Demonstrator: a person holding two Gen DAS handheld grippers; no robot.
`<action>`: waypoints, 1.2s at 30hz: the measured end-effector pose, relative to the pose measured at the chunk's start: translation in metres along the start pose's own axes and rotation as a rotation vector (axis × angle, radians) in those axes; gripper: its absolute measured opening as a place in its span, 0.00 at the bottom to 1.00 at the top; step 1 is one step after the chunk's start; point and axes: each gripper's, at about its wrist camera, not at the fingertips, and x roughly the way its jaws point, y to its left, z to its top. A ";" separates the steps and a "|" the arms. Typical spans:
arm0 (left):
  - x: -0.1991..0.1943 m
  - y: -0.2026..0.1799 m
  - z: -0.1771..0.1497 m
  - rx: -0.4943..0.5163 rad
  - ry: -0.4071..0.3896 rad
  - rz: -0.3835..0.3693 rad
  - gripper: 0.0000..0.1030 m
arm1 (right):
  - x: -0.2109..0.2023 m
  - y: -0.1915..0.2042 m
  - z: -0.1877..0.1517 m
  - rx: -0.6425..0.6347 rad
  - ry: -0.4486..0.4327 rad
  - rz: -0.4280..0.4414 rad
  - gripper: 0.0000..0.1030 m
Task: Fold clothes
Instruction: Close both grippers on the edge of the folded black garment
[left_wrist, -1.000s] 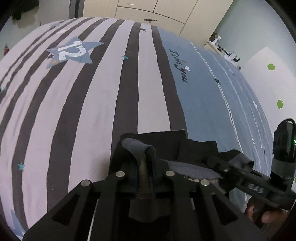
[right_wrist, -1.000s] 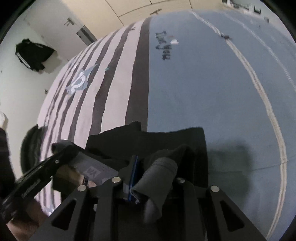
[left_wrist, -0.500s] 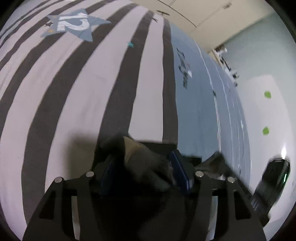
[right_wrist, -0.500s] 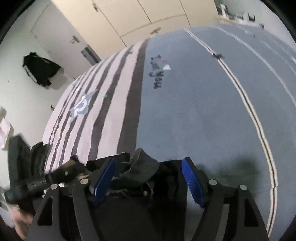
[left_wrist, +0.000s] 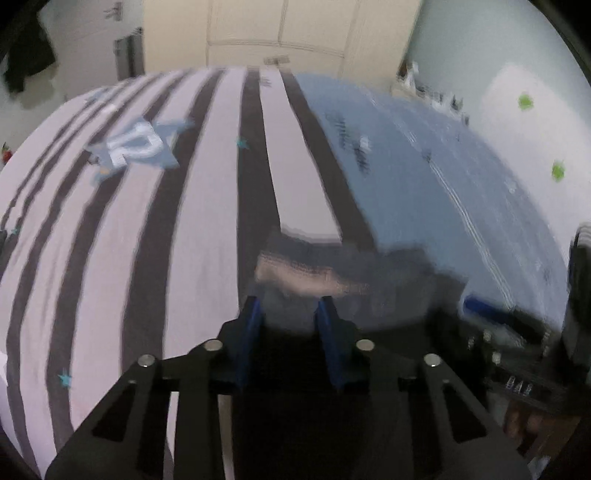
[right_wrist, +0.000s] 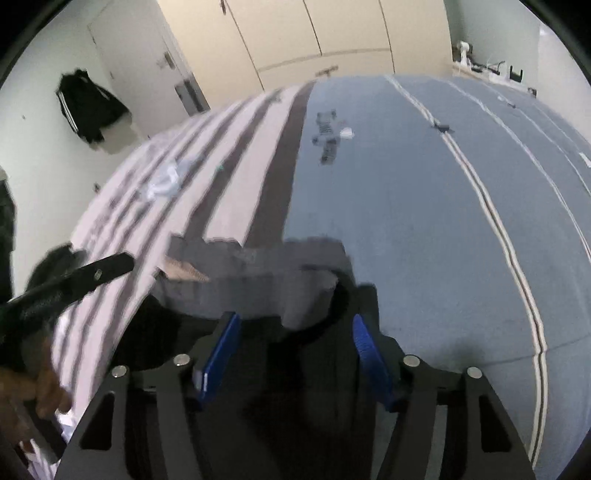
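Observation:
A dark grey garment (left_wrist: 388, 280) lies bunched on the striped and blue bedspread (left_wrist: 207, 229), with a pale tan patch on its far edge. My left gripper (left_wrist: 288, 317) points down at its left part. Its jaws are closing with grey cloth in the gap, and the blur hides whether the pads touch it. In the right wrist view the garment (right_wrist: 258, 280) shows a folded grey edge. My right gripper (right_wrist: 293, 336) is over it, jaws wide but closing. The cloth's edge sits between the blue pads (right_wrist: 225, 332), clear of them. The left gripper's finger (right_wrist: 92, 273) reaches in from the left.
The bedspread (right_wrist: 406, 203) stretches far ahead to cream wardrobe doors (right_wrist: 314, 33). A black jacket (right_wrist: 92, 107) hangs on the left wall. A shelf with small items (left_wrist: 432, 92) stands at the far right. The person's hand (right_wrist: 40, 391) holds the left gripper's handle.
A second ago both grippers pinched raised folds of cloth. Both then opened wide and dropped them, and their jaws are narrower now. Both views have tilted up toward the wardrobe.

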 end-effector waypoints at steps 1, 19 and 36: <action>0.014 0.000 -0.005 0.008 0.032 0.019 0.27 | 0.009 0.001 -0.001 -0.011 0.017 -0.019 0.56; -0.060 0.090 -0.049 -0.185 -0.028 0.061 0.28 | -0.033 -0.064 -0.022 0.113 -0.031 -0.029 0.55; -0.074 0.027 -0.171 -0.038 0.106 0.012 0.55 | -0.076 -0.012 -0.173 -0.027 0.109 -0.021 0.55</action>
